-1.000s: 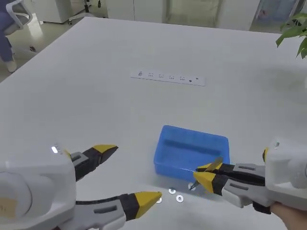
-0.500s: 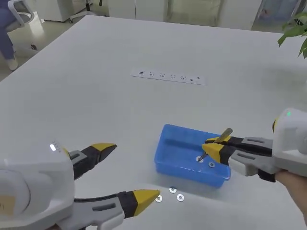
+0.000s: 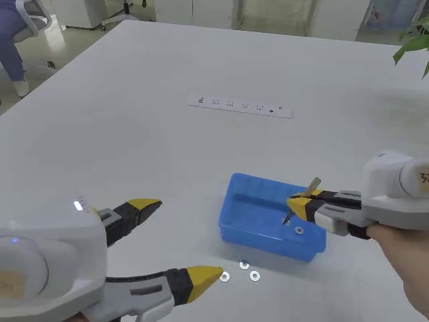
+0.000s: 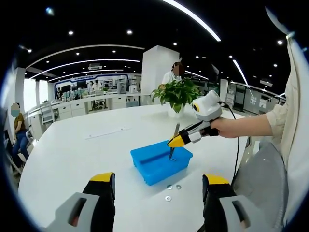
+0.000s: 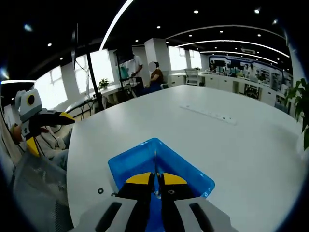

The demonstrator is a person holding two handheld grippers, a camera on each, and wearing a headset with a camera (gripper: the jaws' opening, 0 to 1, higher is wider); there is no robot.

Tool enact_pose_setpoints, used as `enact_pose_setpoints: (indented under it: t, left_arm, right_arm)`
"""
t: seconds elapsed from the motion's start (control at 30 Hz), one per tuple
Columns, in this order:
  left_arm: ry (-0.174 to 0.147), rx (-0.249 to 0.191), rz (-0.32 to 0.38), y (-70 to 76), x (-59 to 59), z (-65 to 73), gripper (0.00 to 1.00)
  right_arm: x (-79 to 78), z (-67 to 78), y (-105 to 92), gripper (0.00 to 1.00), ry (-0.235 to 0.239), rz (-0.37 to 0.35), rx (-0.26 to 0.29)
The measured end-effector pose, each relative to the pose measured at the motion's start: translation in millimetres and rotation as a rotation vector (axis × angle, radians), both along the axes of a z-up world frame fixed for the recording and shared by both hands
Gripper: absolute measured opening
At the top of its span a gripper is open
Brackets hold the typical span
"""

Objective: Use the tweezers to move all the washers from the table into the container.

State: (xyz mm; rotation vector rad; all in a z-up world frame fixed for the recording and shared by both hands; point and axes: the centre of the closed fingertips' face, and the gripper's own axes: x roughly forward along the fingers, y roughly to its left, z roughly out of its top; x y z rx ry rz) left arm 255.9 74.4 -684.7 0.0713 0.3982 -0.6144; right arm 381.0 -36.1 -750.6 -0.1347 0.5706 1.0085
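The blue container (image 3: 249, 213) stands on the white table near its front. My right gripper (image 3: 299, 203) hangs over the container's right half, shut on thin metal tweezers (image 3: 289, 215) that point down into it. One washer (image 3: 299, 231) lies on the container's floor beside the tweezer tip. Three washers (image 3: 244, 265) lie on the table just in front of the container. My left gripper (image 3: 179, 239) is open at the lower left, its fingers apart with nothing between them. The right gripper view has the tweezers (image 5: 155, 166) rising between shut jaws above the container (image 5: 140, 162).
A white power strip (image 3: 240, 106) lies across the middle of the table (image 3: 134, 134). A potted plant (image 4: 177, 94) stands at the far right edge. Office chairs and people are beyond the table's edges.
My right gripper has lifted from the washers in front of the container and moved up and right over it. A washer now lies inside. The left gripper has stayed put.
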Motion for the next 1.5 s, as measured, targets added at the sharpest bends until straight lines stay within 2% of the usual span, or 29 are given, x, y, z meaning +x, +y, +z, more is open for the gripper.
enact_pose_setpoints:
  t: [0.2,0.4,0.53,0.63,0.77,0.9,1.0,1.07,1.13,1.33,1.5]
  left_arm:
    - [-0.004,0.010,0.005,0.4,0.3,-1.3,0.81]
    - [0.001,0.010,0.004,-0.2,0.7,-2.9,0.86]
    - [-0.002,-0.003,0.010,-0.1,1.9,-1.4,0.90]
    - [0.003,0.003,0.011,0.4,2.0,-2.6,0.90]
    - [0.008,0.004,0.009,0.3,2.0,-3.9,0.90]
    - [0.012,0.002,-0.002,-2.4,2.9,-5.0,0.90]
    - [0.014,0.005,-0.016,-5.5,4.2,-5.5,0.90]
    - [0.015,0.005,-0.024,-7.0,4.7,-5.6,0.89]
    - [0.016,0.005,-0.031,-8.4,5.2,-5.6,0.89]
    - [0.020,0.009,-0.042,-8.4,4.1,-6.5,0.89]
    - [0.025,0.014,-0.037,-4.6,3.6,-8.4,0.89]
  right_arm:
    - [0.8,-10.8,-2.1,0.03,0.012,0.001,-0.028]
    - [-0.2,-8.6,-2.9,0.03,0.012,-0.005,-0.026]
    - [-4.9,2.9,-1.3,0.03,-0.008,0.000,-0.008]
    - [-13.1,17.6,1.1,0.03,-0.061,0.028,-0.002]
    - [-25.2,35.2,2.7,0.03,-0.107,0.055,0.025]
    - [-39.3,47.8,8.0,0.03,-0.119,0.075,0.058]
    - [-53.0,50.1,15.5,0.03,-0.101,0.108,0.080]
    - [-59.7,46.4,19.7,0.03,-0.082,0.132,0.084]
    - [-65.4,36.8,22.9,0.03,-0.053,0.154,0.078]
    - [-73.4,3.8,28.6,0.03,0.048,0.156,0.064]
    - [-78.8,-17.6,30.9,0.03,0.114,0.156,0.056]
